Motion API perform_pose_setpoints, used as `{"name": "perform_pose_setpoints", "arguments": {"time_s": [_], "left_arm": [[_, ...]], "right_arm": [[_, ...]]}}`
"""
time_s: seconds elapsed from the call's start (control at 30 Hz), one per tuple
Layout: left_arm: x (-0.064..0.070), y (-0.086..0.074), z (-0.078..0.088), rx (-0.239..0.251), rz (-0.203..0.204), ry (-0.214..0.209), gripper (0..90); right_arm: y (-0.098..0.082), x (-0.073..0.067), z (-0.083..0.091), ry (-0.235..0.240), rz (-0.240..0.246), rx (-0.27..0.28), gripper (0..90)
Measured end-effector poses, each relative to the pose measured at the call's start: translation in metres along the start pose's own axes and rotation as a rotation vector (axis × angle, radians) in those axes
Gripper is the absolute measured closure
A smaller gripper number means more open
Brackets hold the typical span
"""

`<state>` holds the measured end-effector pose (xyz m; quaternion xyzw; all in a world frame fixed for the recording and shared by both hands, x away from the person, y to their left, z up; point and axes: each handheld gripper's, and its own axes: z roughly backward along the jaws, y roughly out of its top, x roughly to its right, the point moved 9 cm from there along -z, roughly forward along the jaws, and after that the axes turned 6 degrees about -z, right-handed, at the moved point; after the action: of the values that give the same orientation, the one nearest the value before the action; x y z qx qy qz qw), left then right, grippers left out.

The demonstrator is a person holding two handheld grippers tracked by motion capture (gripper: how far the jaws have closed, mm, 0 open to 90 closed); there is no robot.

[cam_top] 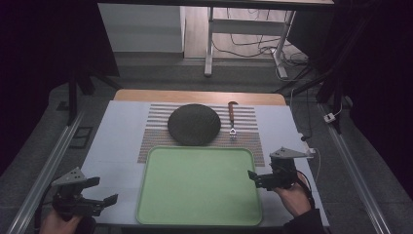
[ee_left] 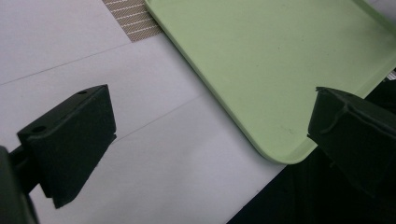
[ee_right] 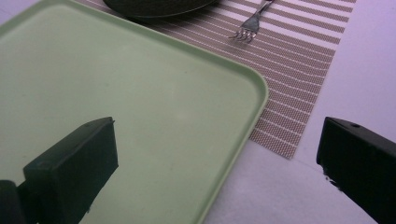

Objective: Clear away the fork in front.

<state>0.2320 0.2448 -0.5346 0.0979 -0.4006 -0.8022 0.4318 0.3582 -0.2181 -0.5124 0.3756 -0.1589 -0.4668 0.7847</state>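
A light green tray (cam_top: 199,187) lies empty at the table's front middle. Behind it, a dark round plate (cam_top: 194,124) rests on a striped placemat (cam_top: 155,141), with a brown-handled fork (cam_top: 232,119) to its right, tines toward me. My left gripper (cam_top: 103,190) hovers open off the tray's front left corner (ee_left: 280,154); its jaws (ee_left: 210,126) stand wide with nothing between them. At the tray's right edge my right gripper (cam_top: 254,179) is open too, its jaws (ee_right: 217,158) spanning the tray's (ee_right: 116,84) far right corner. The fork (ee_right: 247,25) and plate (ee_right: 159,7) lie ahead of it.
White sheeting (cam_top: 117,141) covers the table around the placemat (ee_right: 299,70). Metal rails (cam_top: 46,175) run along both sides of the table. Beyond the wooden far edge (cam_top: 199,96) stand desk legs (cam_top: 209,44) and floor cables (cam_top: 253,46).
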Motion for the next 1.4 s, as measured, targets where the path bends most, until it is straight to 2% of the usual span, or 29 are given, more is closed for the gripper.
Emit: {"name": "perform_pose_setpoints", "arguments": {"time_s": [0.37, 0.53, 0.9, 1.2, 1.4], "left_arm": [[0.0, 0.0, 0.0, -0.004, 0.002, -0.003, 0.8], [0.0, 0.0, 0.0, -0.004, 0.003, -0.003, 0.8], [0.0, 0.0, 0.0, -0.005, 0.006, -0.005, 0.8], [-0.001, 0.0, 0.0, -0.005, 0.007, -0.006, 0.8], [-0.001, 0.0, 0.0, -0.004, 0.008, -0.008, 0.8]], "right_arm": [[0.011, 0.007, -0.02, 0.003, 0.0, -0.006, 0.0], [0.018, 0.01, -0.03, -0.003, 0.017, -0.006, 0.0], [0.032, 0.017, -0.056, -0.018, 0.022, -0.046, 0.0], [0.043, 0.026, -0.077, -0.072, 0.054, -0.073, 0.0], [0.051, 0.028, -0.098, -0.1, 0.121, -0.114, 0.0]]}}
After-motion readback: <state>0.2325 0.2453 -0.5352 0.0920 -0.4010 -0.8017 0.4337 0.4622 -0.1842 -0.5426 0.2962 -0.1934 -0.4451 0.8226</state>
